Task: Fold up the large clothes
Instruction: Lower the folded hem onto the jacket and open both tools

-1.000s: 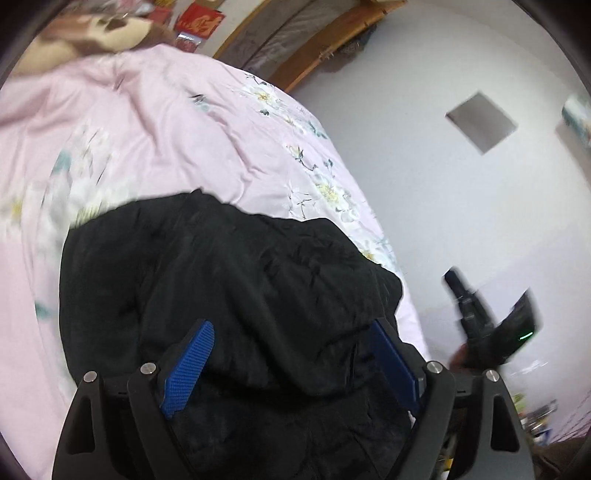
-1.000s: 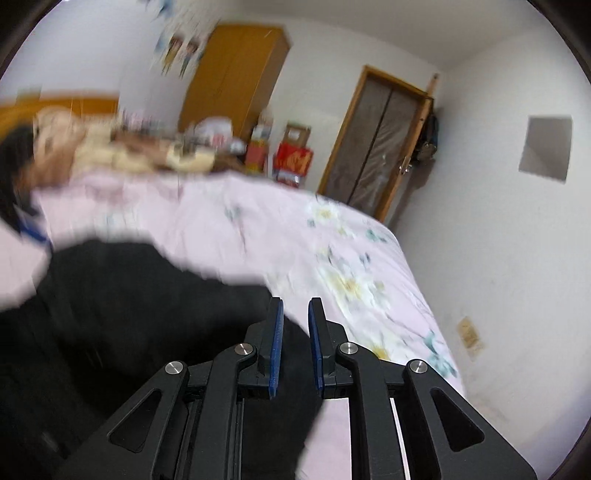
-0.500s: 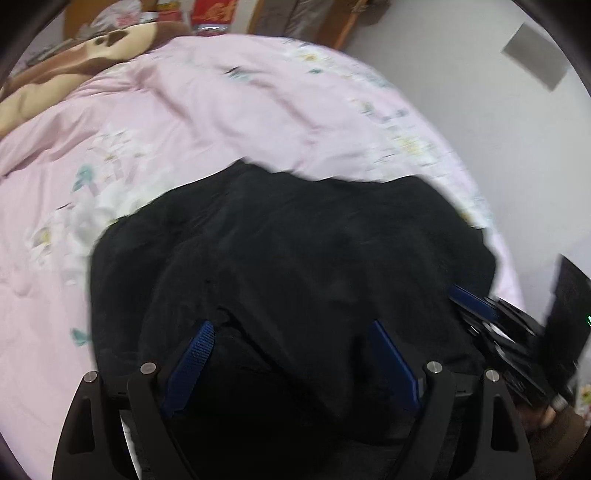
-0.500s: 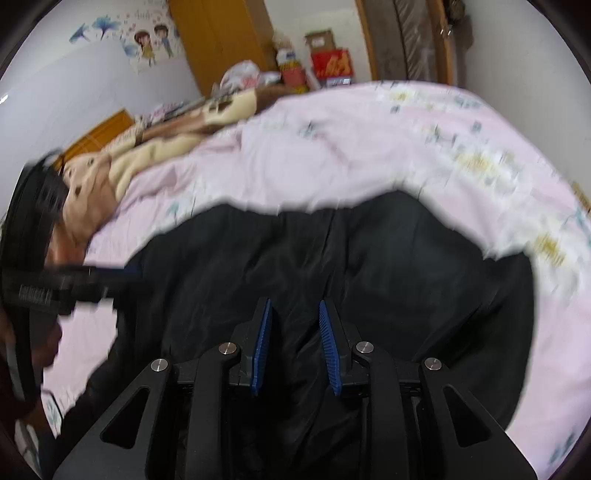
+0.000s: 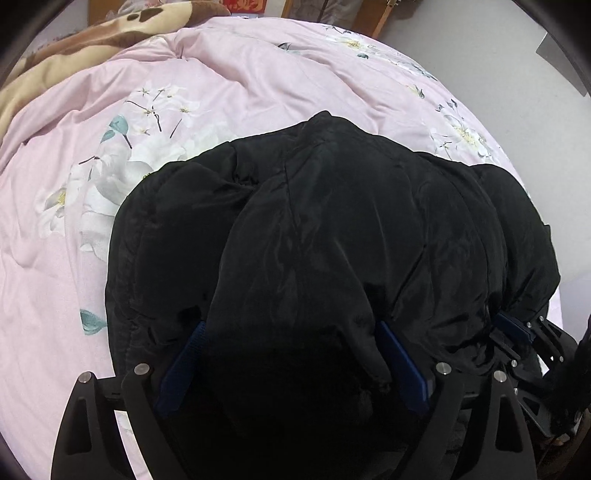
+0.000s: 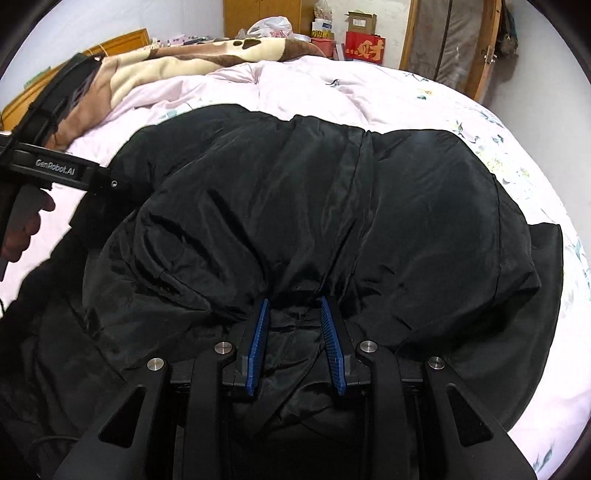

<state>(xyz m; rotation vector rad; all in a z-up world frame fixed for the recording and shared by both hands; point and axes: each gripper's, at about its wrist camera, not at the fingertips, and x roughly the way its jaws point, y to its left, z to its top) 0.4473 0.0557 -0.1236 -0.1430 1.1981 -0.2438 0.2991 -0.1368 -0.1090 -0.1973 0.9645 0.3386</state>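
Both grippers work the black padded jacket (image 5: 332, 229) on the pink floral duvet (image 5: 55, 258): left gripper (image 5: 291, 354) spread wide, just opening further around a bunched fold; right gripper (image 6: 295, 314) easing apart, fabric still gathered between its pads.

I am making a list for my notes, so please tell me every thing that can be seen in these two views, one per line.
black jacket: one, black, puffy, lying on the bed near its front edge.
duvet: one, pink with white flowers, covering the bed.
blanket: one, brown and cream, at the far end of the bed.
red box: one, red, beyond the bed.
wardrobe: one, orange wood, at the far wall.
door: one, wooden frame, far right.
left tool: one, black with blue pads, jaws wide, jacket fabric between them.
right tool: one, black with blue pads, jaws have just been opening, jacket fold between them.
hand: one, at the left tool's handle.
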